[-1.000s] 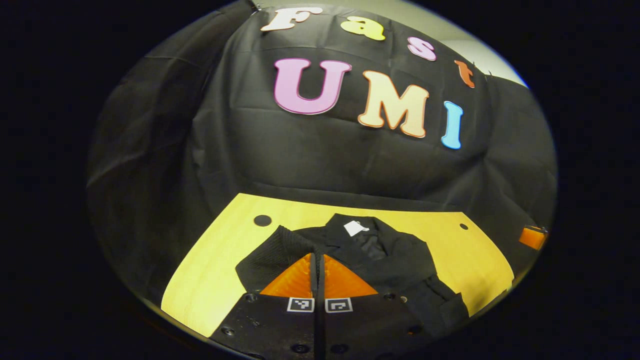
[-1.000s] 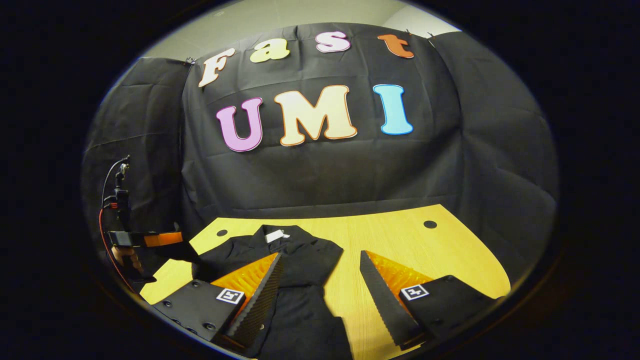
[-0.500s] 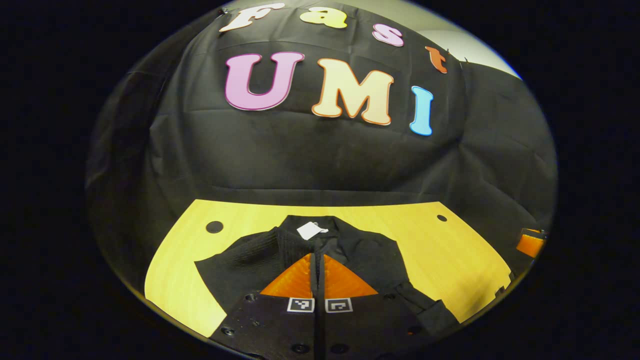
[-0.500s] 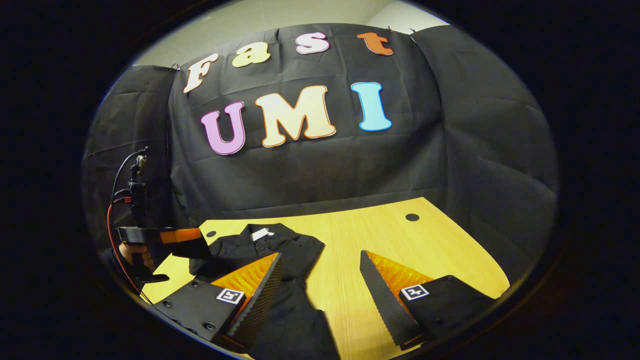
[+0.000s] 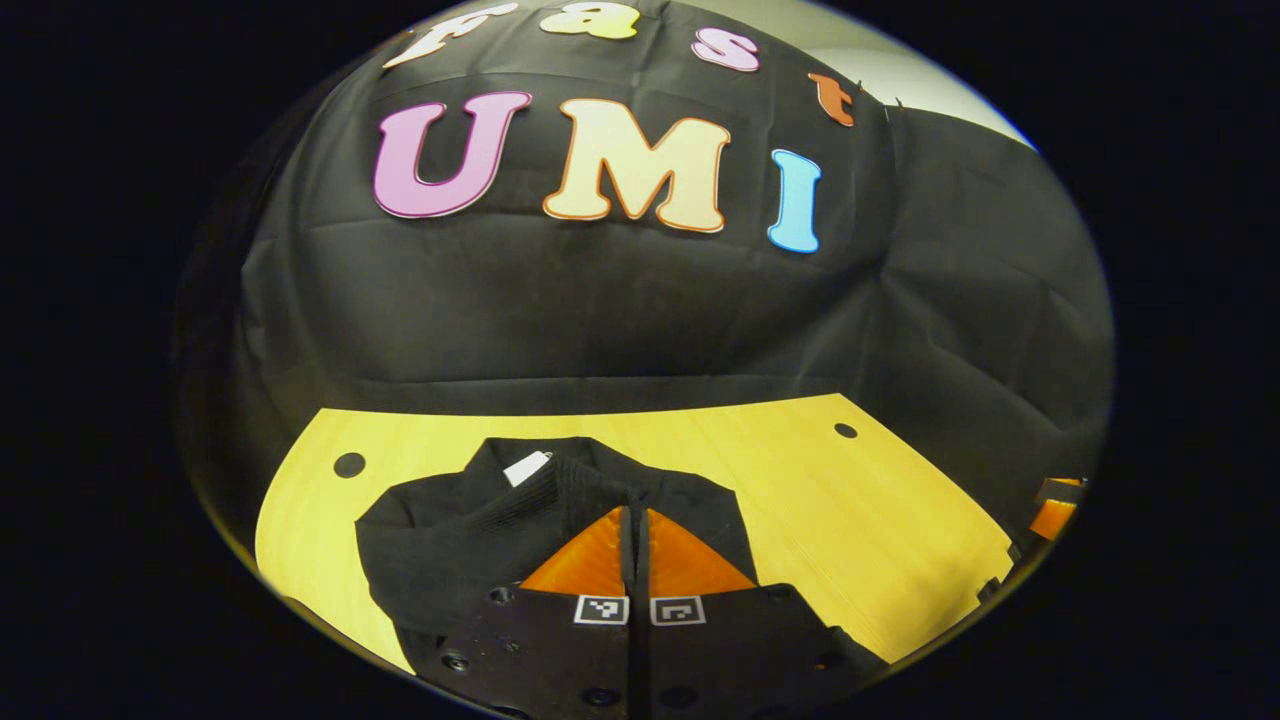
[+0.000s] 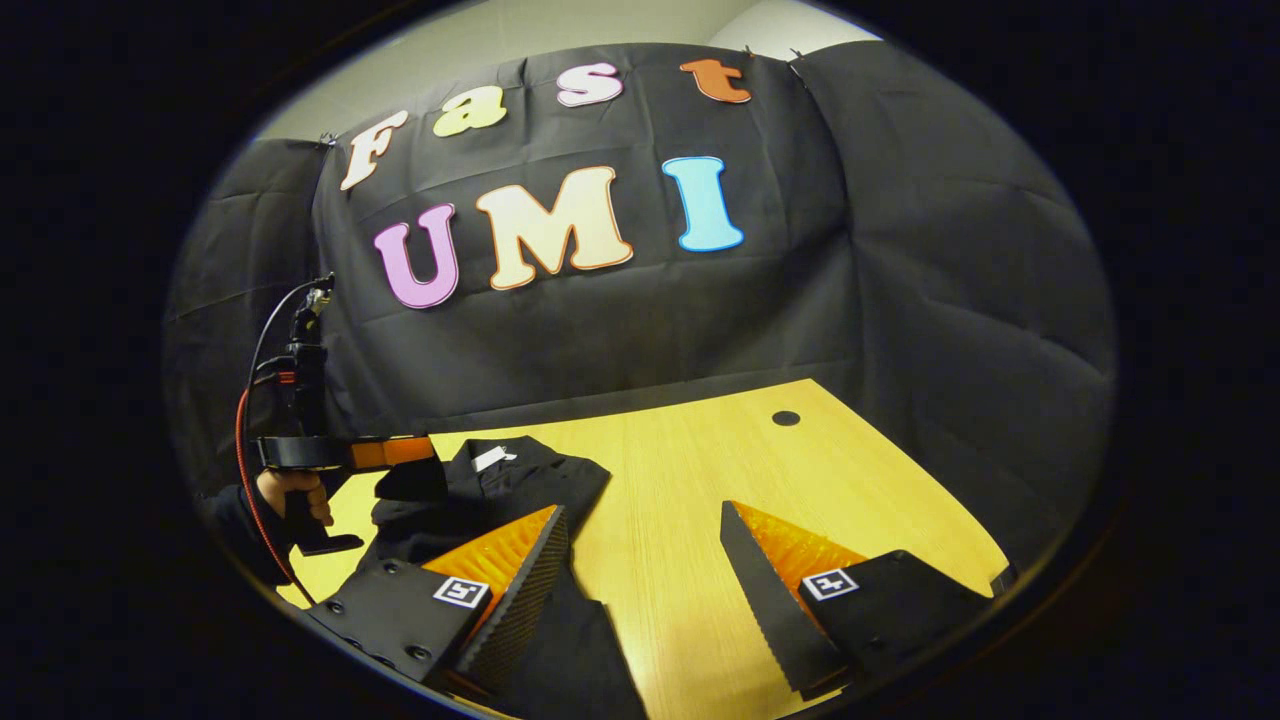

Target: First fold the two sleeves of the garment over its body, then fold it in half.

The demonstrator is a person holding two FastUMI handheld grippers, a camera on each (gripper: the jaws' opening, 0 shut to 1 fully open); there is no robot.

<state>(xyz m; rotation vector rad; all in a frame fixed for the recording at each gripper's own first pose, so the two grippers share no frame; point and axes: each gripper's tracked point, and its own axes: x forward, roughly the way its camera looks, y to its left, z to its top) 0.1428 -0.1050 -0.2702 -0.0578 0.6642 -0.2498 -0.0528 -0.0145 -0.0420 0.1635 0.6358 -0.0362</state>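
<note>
Left hand-held gripper [image 5: 634,520] clamped on a sleeve [image 5: 520,495], carrying it across the garment [image 5: 440,540] on the counter [image 5: 860,520]; right hand-held gripper [image 6: 640,570] wide, holding nothing, ready.

Bare wooden table [image 6: 700,480] right of the black garment [image 6: 520,480], booth wall close behind

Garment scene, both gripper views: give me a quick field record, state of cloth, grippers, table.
garment: black garment lying on the table, white tag at the collar
sleeve: ribbed black sleeve pinched, lifted over the body
left gripper: left gripper shut on the sleeve; held by a hand
right gripper: right gripper open, over garment edge and bare wood
table: yellow wooden table, round holes near its far edge
</note>
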